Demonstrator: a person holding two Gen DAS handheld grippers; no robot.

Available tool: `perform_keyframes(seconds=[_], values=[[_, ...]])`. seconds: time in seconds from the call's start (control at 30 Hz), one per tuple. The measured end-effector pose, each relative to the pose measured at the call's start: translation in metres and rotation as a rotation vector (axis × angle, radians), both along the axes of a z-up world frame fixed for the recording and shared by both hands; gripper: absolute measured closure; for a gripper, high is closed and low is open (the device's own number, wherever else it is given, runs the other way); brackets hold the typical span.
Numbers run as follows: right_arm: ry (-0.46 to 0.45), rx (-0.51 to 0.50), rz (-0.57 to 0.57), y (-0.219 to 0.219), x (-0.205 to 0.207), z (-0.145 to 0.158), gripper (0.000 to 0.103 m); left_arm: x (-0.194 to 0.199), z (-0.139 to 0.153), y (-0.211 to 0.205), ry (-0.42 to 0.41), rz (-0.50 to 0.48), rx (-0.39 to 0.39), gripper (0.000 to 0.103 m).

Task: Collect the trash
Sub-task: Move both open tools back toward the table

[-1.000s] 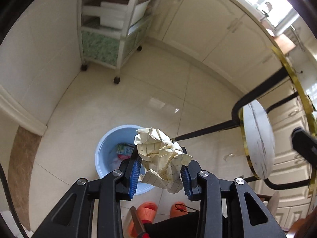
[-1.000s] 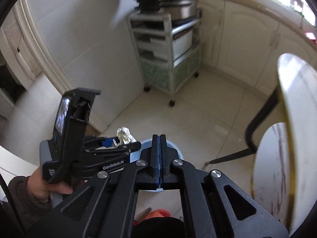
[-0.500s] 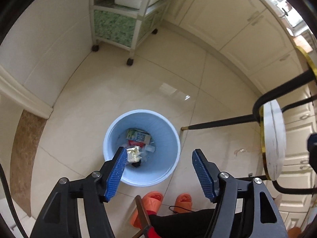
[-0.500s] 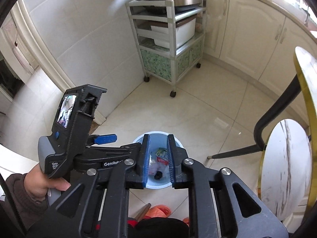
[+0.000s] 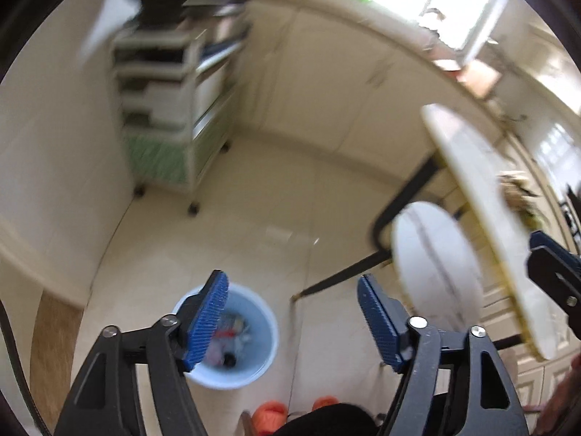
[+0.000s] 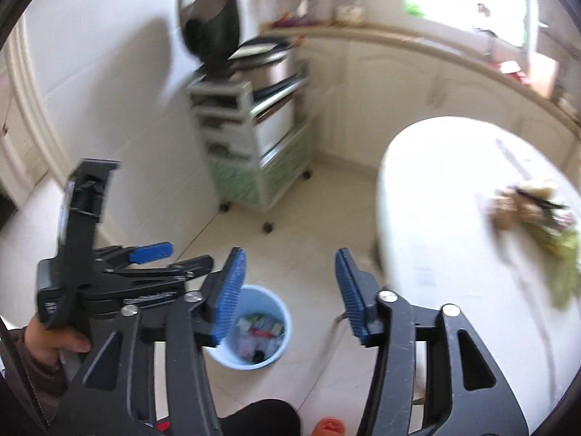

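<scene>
Tiled kitchen floor with blue bin point(image 6: 254, 330) below, leftover scraps point(image 6: 537, 214) on white table point(image 6: 435, 218): light, soft, loose, best pinched at bulky centre; left gripper point(image 5: 290, 321) and right gripper point(image 6: 287, 290) jaws opening, empty.

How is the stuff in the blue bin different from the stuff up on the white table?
The trash in the blue bin lies low on the floor inside the bin's walls; the pile on the white table sits high and loose. The bin trash looks white, red and green; the table pile looks tan and yellow-green. Both are too blurred to name.
</scene>
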State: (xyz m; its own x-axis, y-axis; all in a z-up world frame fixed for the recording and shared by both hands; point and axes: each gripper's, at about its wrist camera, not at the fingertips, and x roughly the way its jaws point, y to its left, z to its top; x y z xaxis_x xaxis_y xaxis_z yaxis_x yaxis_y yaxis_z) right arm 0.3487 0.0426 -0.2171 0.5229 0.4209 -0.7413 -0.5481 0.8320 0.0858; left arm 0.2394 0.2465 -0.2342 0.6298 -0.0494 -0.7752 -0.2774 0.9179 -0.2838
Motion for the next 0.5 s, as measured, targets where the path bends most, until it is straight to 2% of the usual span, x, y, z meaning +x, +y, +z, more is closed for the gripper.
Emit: perform_keyframes(seconds=[0.1,0.17,0.23,0.3,0.37,0.4,0.5], values=[[-0.039,0.022,-0.089,-0.043,0.001,0.019,0.046,0.004,0.032,-0.037,-0.069,-0.064,0.041,0.026],[-0.065,0.039,-0.150,-0.076,0.001,0.031,0.041,0.007,0.049,-0.061,-0.101,-0.102,0.055,0.026],[-0.089,0.042,-0.199,-0.101,0.000,0.040,0.031,0.005,0.064,-0.082,-0.137,-0.131,0.070,0.023],[-0.113,0.046,-0.245,-0.129,-0.002,0.048,0.030,0.003,0.078,-0.103,-0.166,-0.160,0.090,0.017],[-0.130,0.044,-0.296,-0.157,0.001,0.054,0.026,0.004,0.091,-0.126,-0.192,-0.196,0.118,0.017],[-0.136,0.035,-0.329,-0.175,0.003,0.056,0.023,0.004,0.094,-0.136,-0.199,-0.214,0.128,0.015],[-0.121,0.035,-0.360,-0.212,0.012,0.054,0.023,0.008,0.099,-0.166,-0.212,-0.266,0.157,0.012]])
